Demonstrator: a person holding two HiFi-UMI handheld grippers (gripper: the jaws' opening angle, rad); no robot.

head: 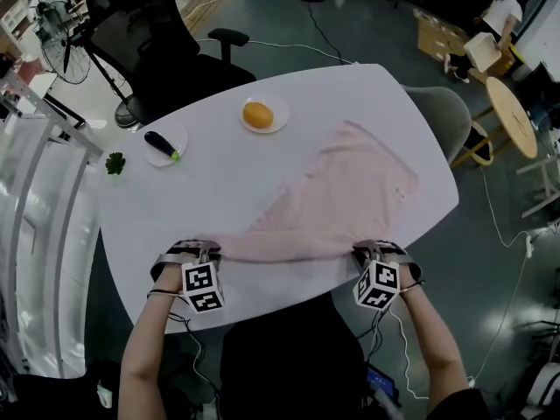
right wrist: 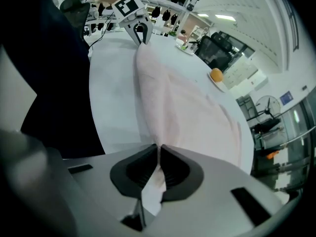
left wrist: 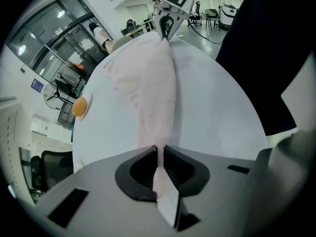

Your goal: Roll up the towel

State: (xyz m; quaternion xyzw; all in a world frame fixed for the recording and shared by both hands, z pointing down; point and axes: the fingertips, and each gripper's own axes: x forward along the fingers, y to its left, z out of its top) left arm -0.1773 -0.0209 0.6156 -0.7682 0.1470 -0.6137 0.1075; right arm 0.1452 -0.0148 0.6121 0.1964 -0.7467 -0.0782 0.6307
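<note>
A white oval table (head: 219, 173) stands in an open workroom, with a pink towel (head: 341, 191) spread from its near edge towards the far right. The left gripper (head: 210, 250) and the right gripper (head: 366, 254) each pinch the towel's near edge, at its left and right ends. An orange (head: 257, 115) sits on a plate farther back.

White table (head: 367, 103) bears pink towel (head: 341, 191), plate with orange (head: 282, 109), plate with eggplant (head: 171, 133).
</note>
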